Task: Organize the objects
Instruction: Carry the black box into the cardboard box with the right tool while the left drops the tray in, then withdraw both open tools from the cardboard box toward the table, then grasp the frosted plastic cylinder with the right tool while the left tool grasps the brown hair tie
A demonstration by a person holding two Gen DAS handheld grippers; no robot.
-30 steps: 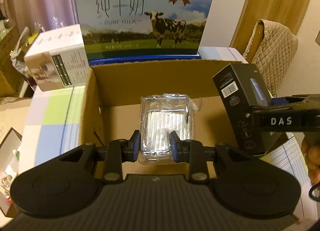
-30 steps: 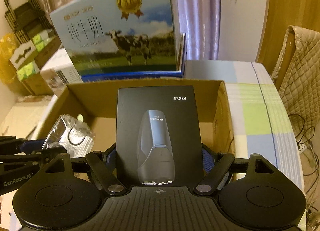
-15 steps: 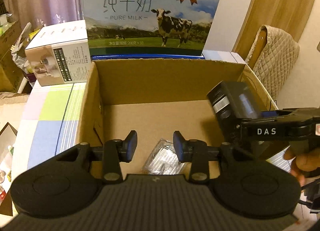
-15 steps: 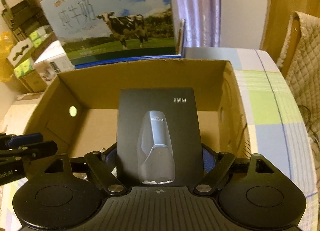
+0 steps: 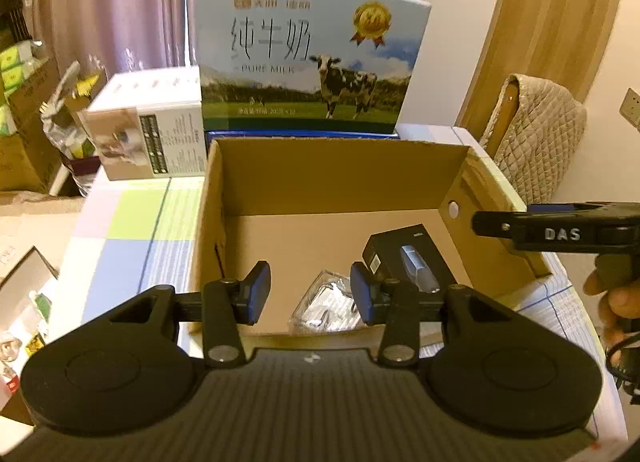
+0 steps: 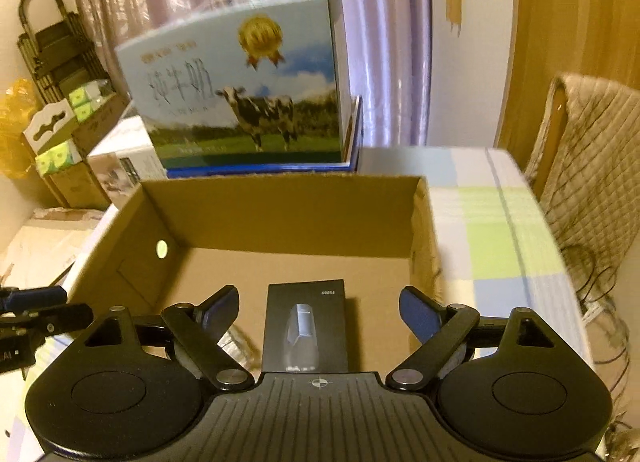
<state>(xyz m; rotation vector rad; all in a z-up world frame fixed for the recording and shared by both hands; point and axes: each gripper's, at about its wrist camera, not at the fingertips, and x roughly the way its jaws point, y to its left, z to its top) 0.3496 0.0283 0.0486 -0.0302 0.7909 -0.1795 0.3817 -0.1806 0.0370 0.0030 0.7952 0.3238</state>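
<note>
1. Left wrist view: the left tongs (image 5: 306, 294) hang spread wide and empty above the near edge of the carton (image 5: 340, 177), which sits on the checked worktop (image 5: 132, 234).
2. On the carton floor lies a clear pack (image 5: 326, 304), just below and a little right of the left tongs' gap, partly hidden by the right pad.
3. Just beside the pack, to its right, lies the black box (image 5: 408, 262), flat, face up.
4. Right wrist view: the right tongs (image 6: 318, 312) are also parted and hold nothing; the black box (image 6: 306, 326) sits straight below their gap, its long axis running along the fingers, away from the camera.
5. Both things look placed, so the carton step seems done for this pair.
6. The key relation: each tong is directly over its own item, left nearer the pack, right nearer the box, so either must rise clear of the carton walls before reaching elsewhere.
7. Behind the carton stand a milk case (image 5: 308, 61) and a white box (image 5: 148, 137).
</note>
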